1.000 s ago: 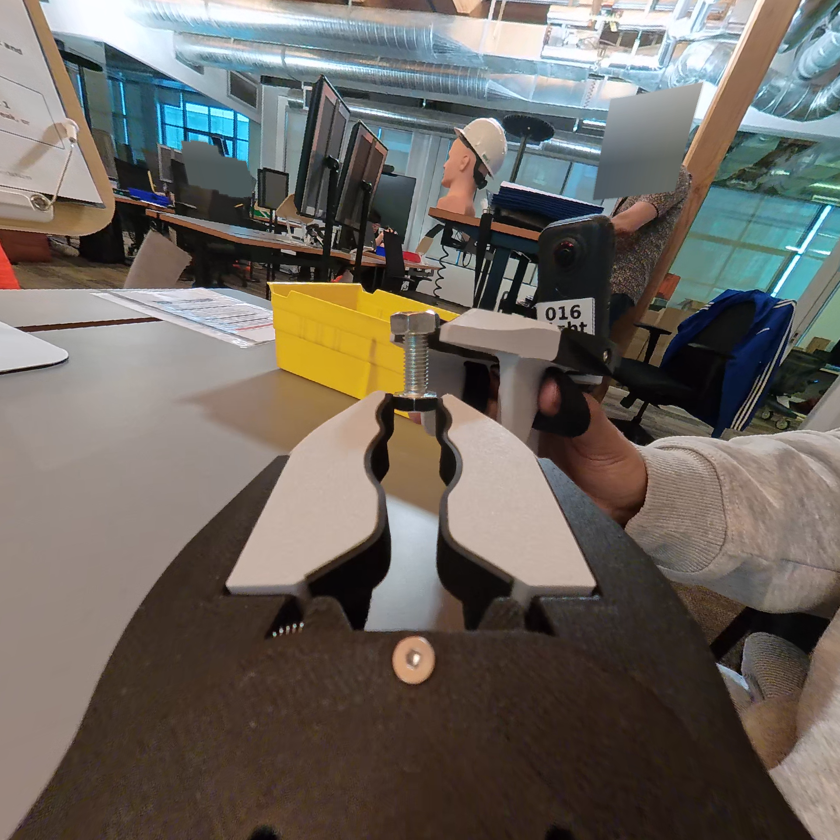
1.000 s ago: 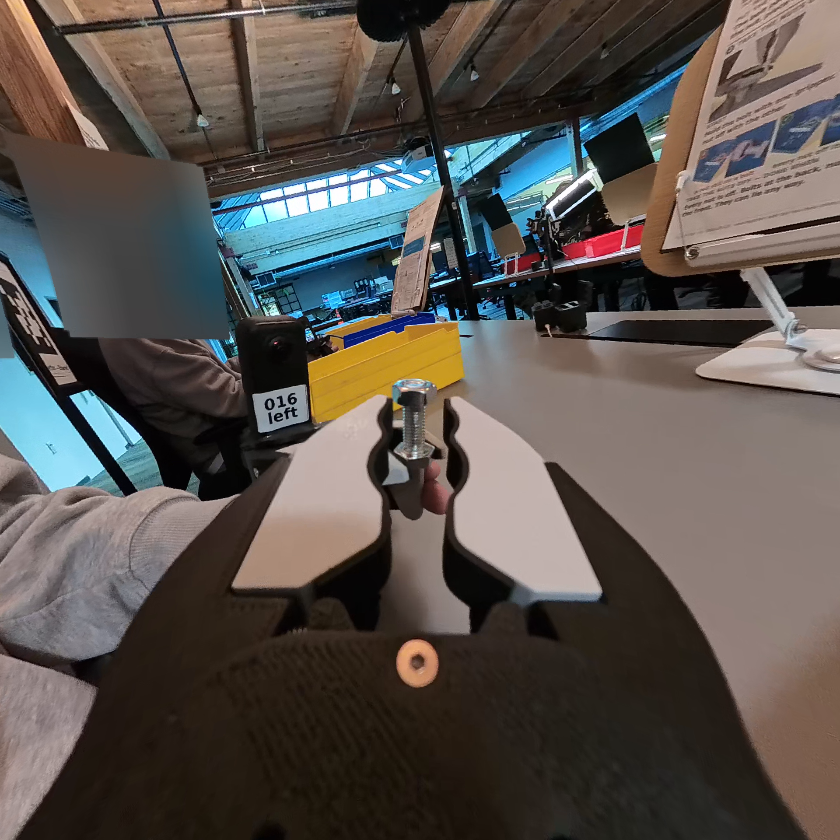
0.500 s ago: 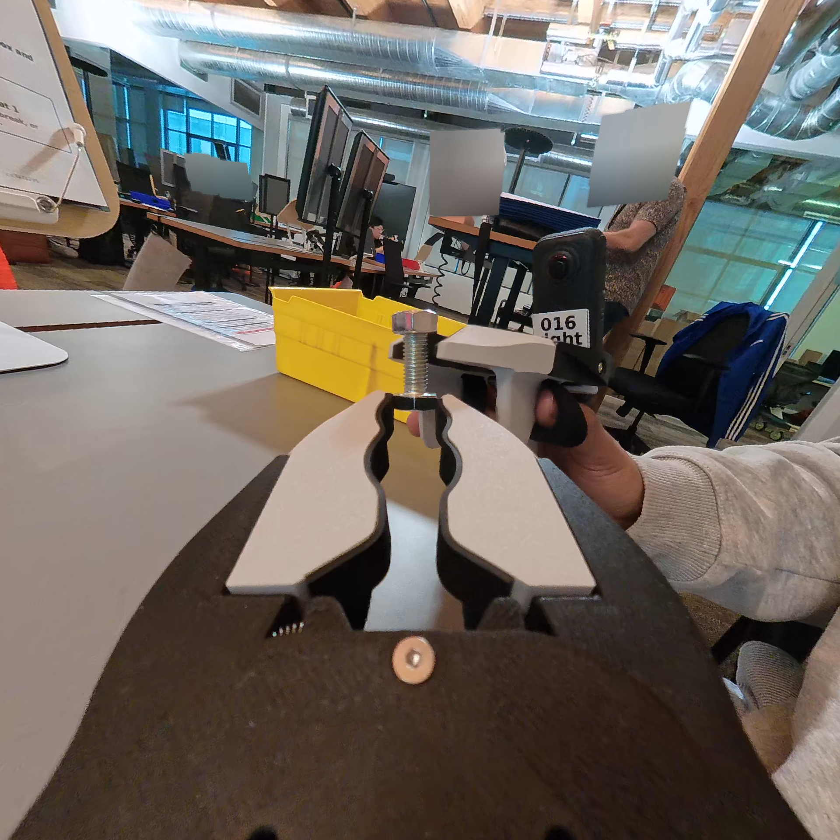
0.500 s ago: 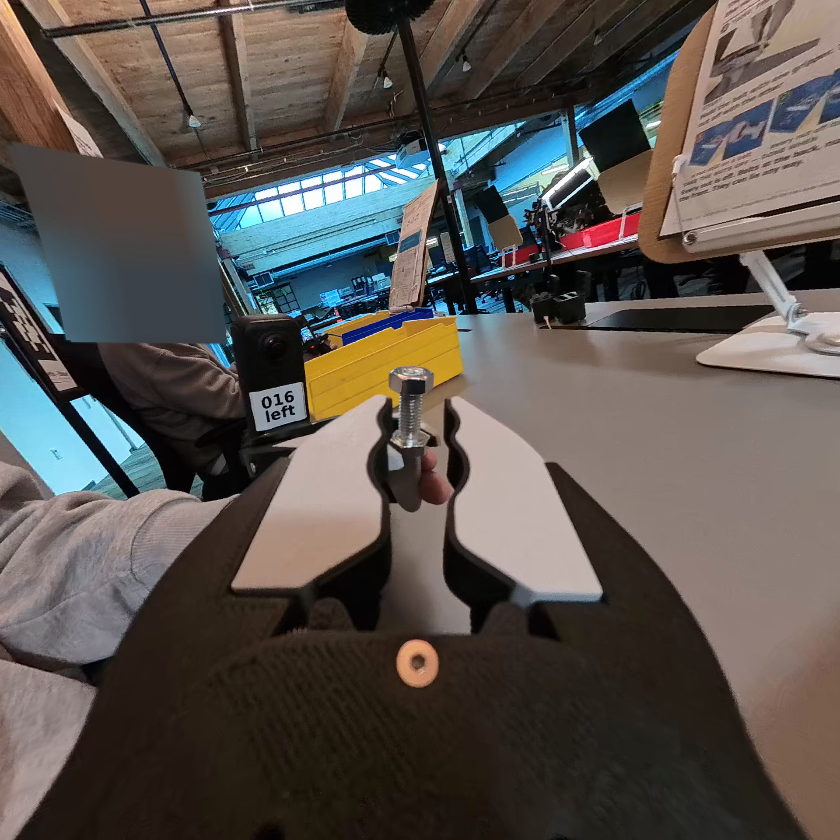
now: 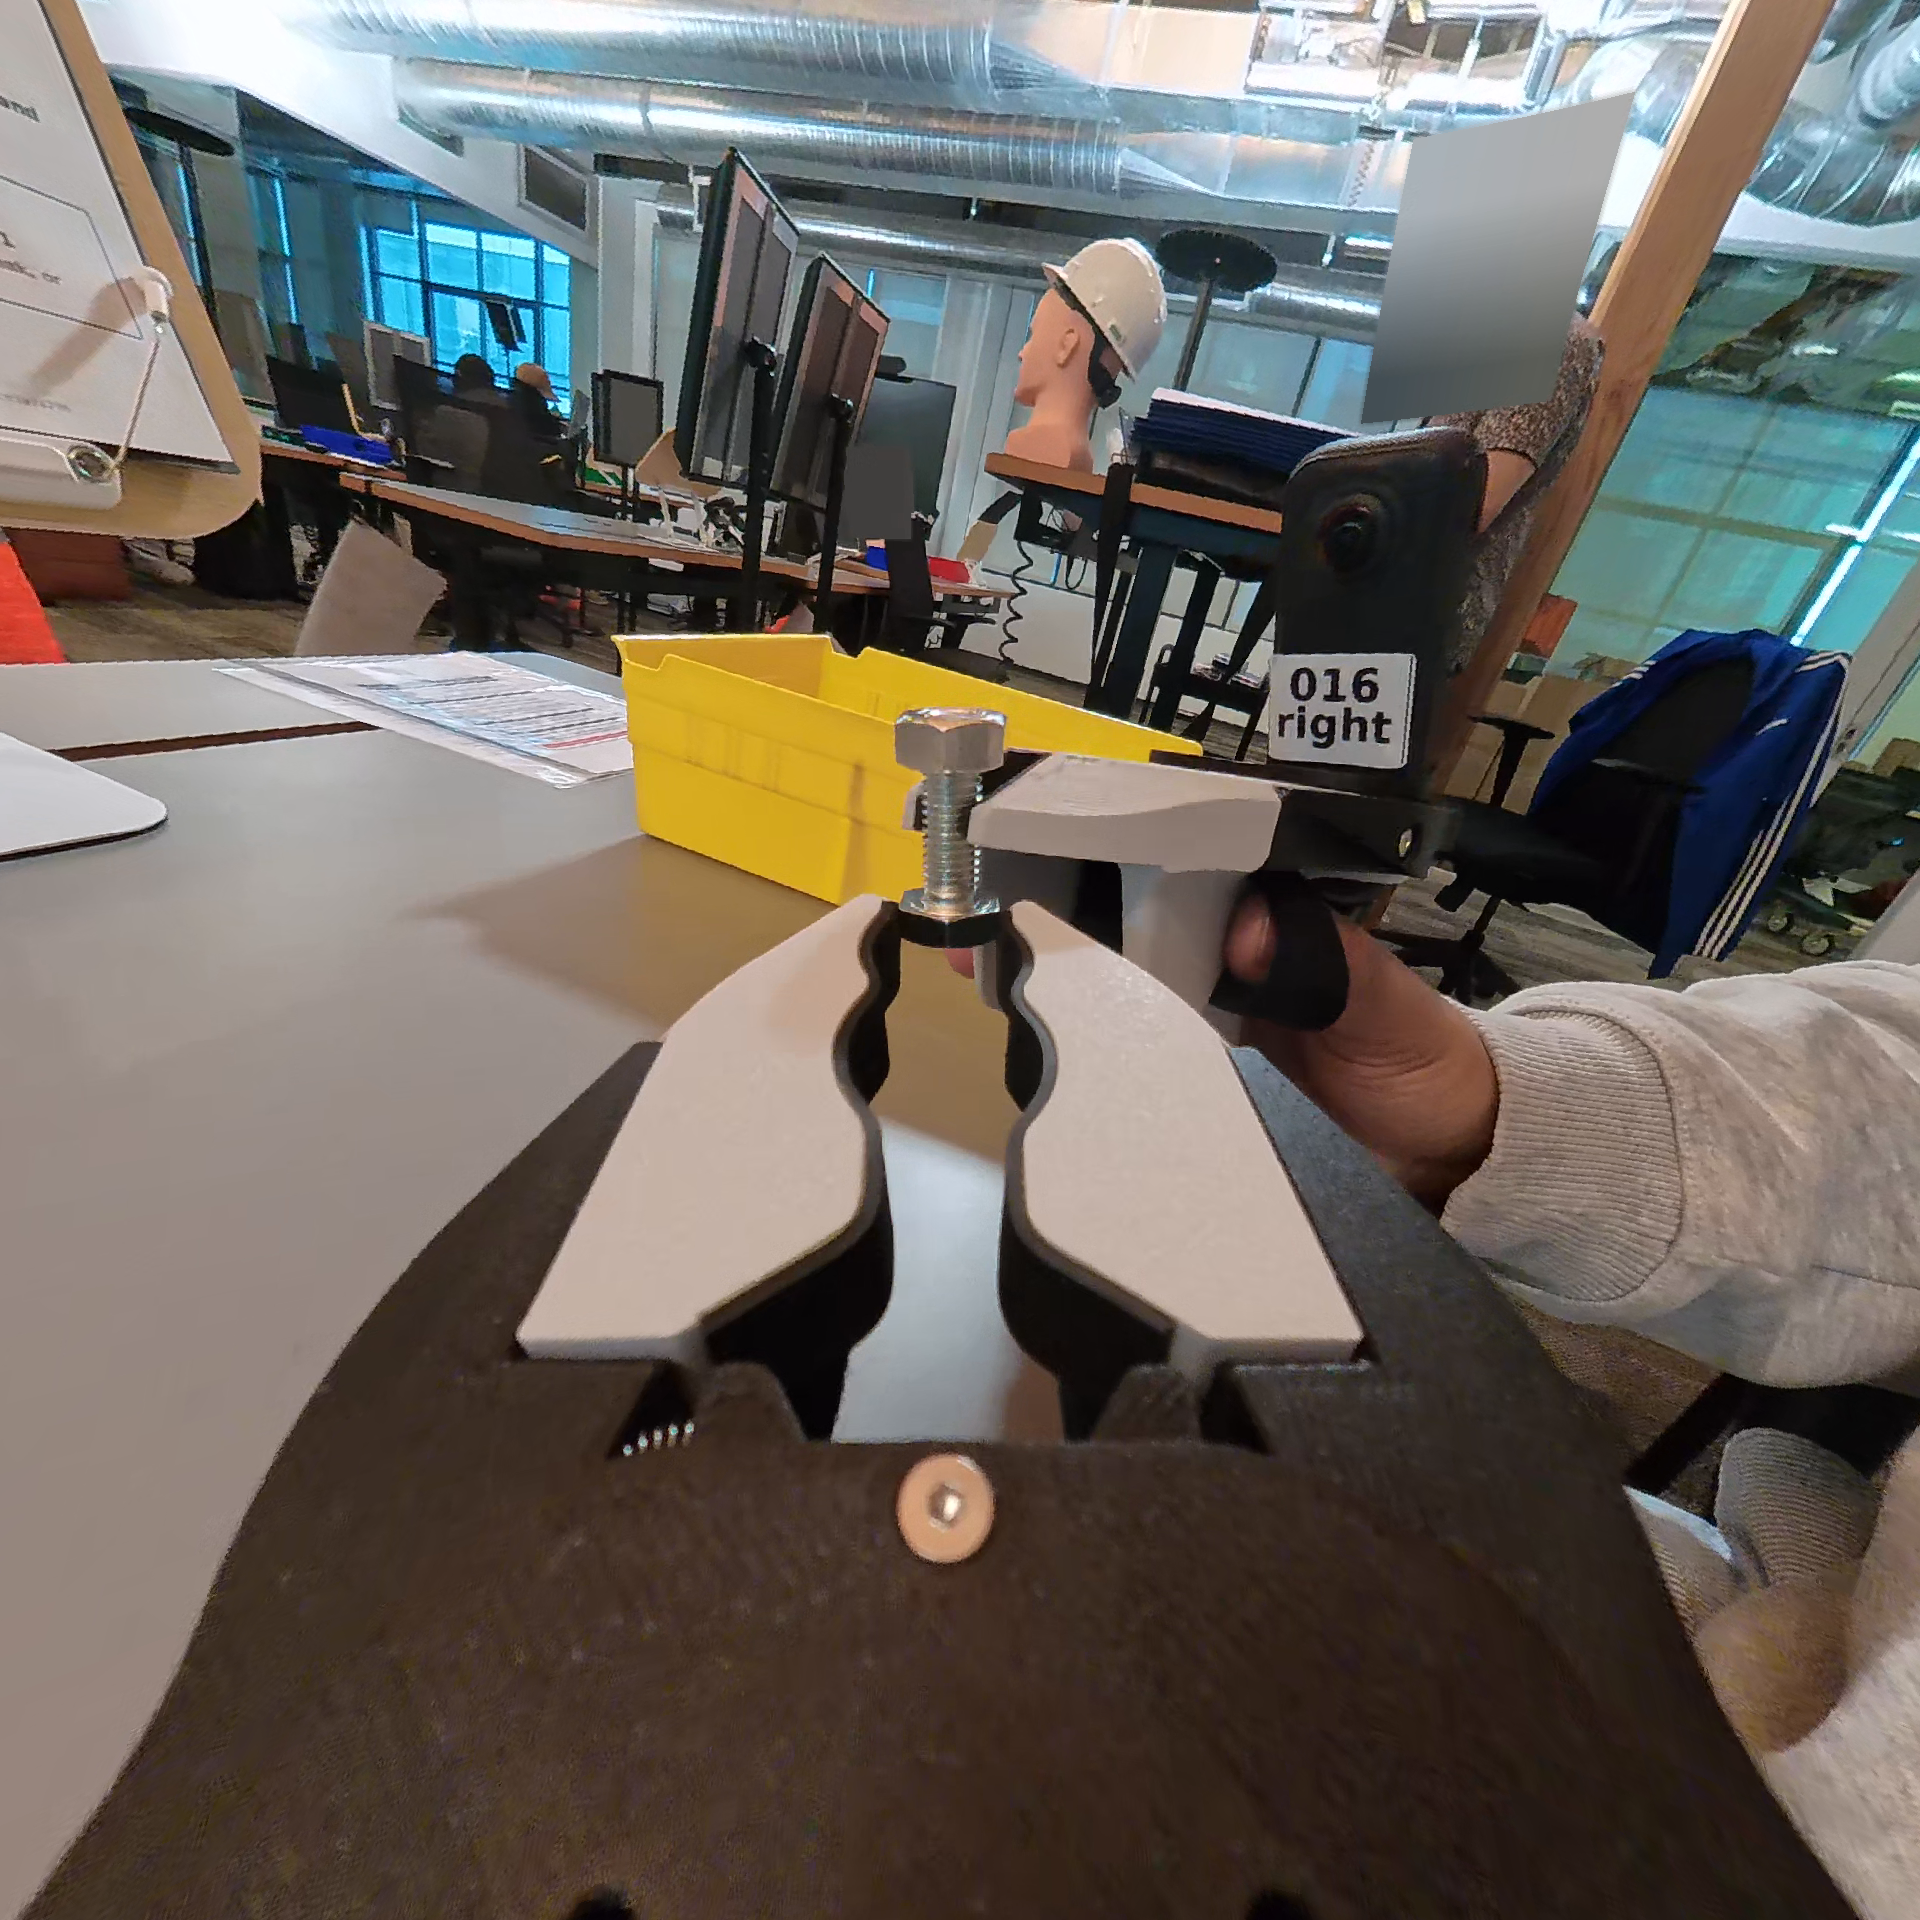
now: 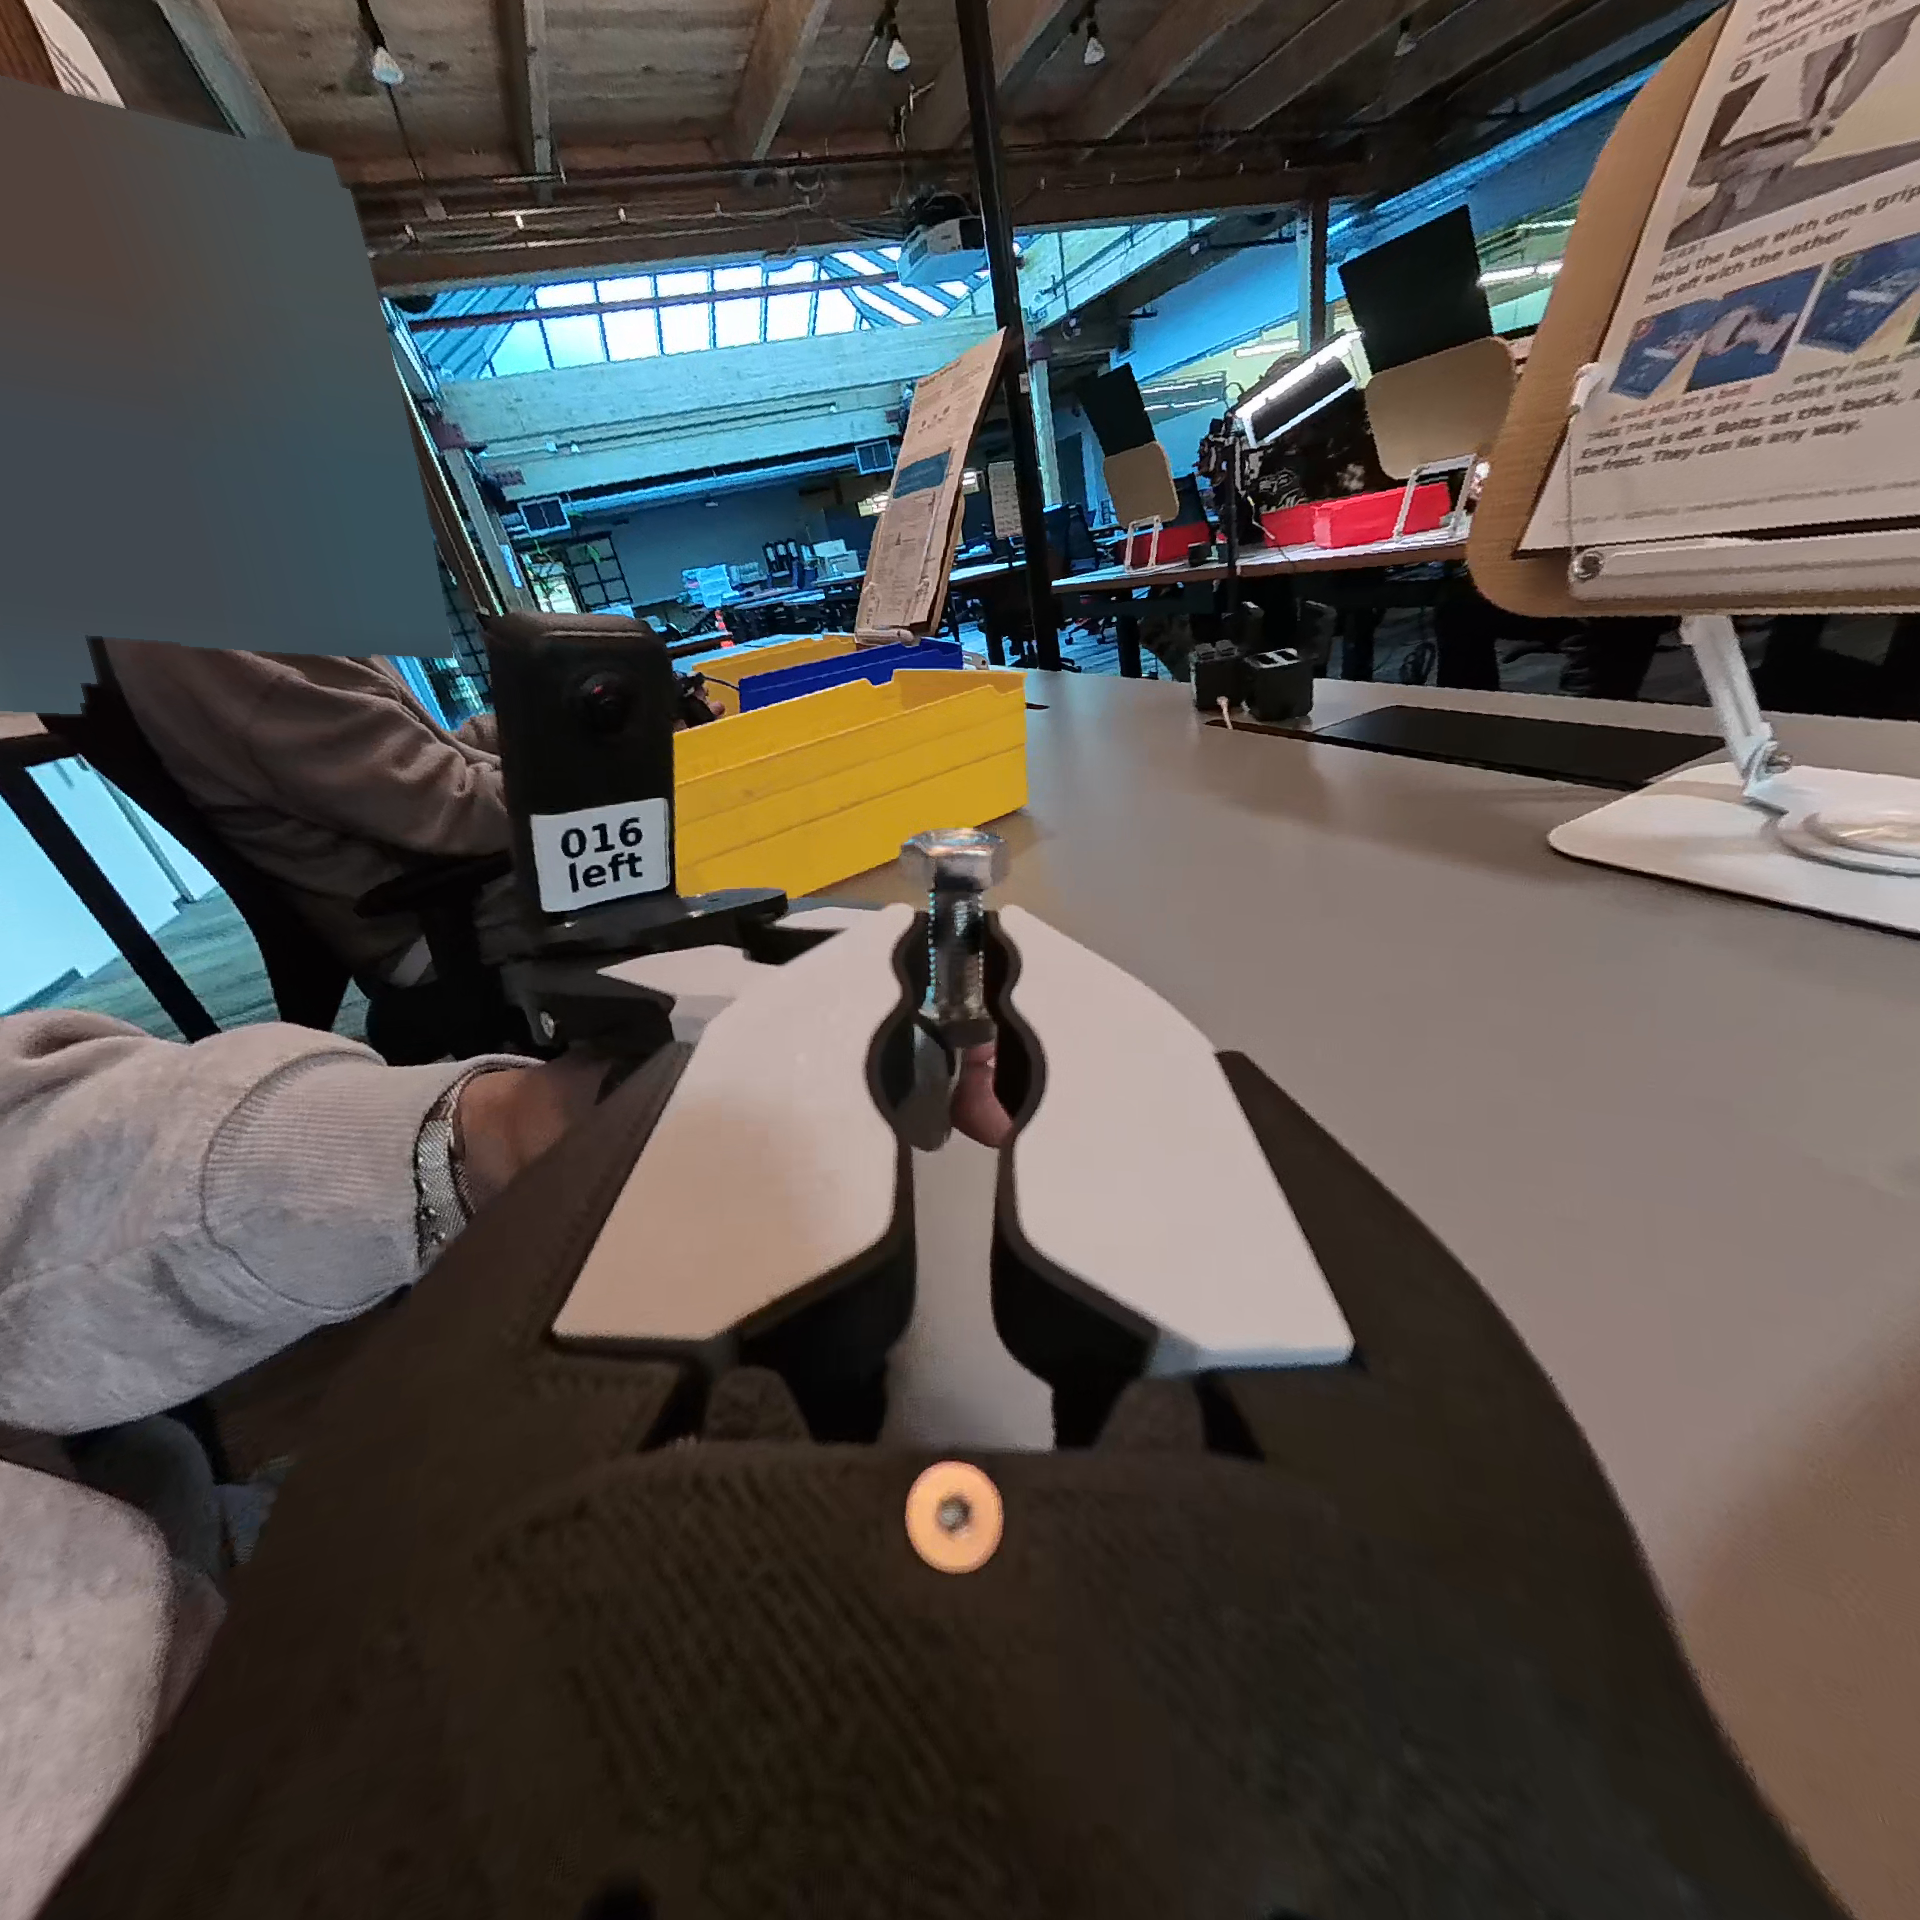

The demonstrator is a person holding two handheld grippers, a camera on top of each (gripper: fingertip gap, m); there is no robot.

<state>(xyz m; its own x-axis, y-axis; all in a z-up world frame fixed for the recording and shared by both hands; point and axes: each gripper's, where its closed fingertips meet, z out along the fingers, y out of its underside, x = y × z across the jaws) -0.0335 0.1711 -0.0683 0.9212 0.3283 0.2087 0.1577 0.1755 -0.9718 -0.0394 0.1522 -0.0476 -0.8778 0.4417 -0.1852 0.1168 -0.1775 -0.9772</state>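
A silver hex bolt (image 5: 948, 810) stands upright, head up, above the grey table (image 5: 312, 987). My left gripper (image 5: 945, 925) is shut on the nut (image 5: 948, 906) at the lower end of the thread. My right gripper (image 5: 940, 821) reaches in from the right and is shut on the thread just under the head. In the right wrist view the bolt (image 6: 951, 935) sits between the tips of my right gripper (image 6: 951, 945), with the nut and a left fingertip (image 6: 928, 1091) below it. A hand (image 5: 1371, 1060) in a grey sleeve holds the right gripper.
A yellow bin (image 5: 769, 790) stands on the table just behind the bolt, with a blue bin (image 6: 842, 665) beyond it. A white document stand (image 6: 1766, 831) is at the right in the right wrist view. A laminated sheet (image 5: 447, 696) lies on the table. Desks, monitors and chairs are behind. Less than 4 cm separates the two grippers' tips.
The right gripper has turned a little about the bolt and its view has rolled slightly. Both grippers keep their hold. The bolt stays in about the same place.
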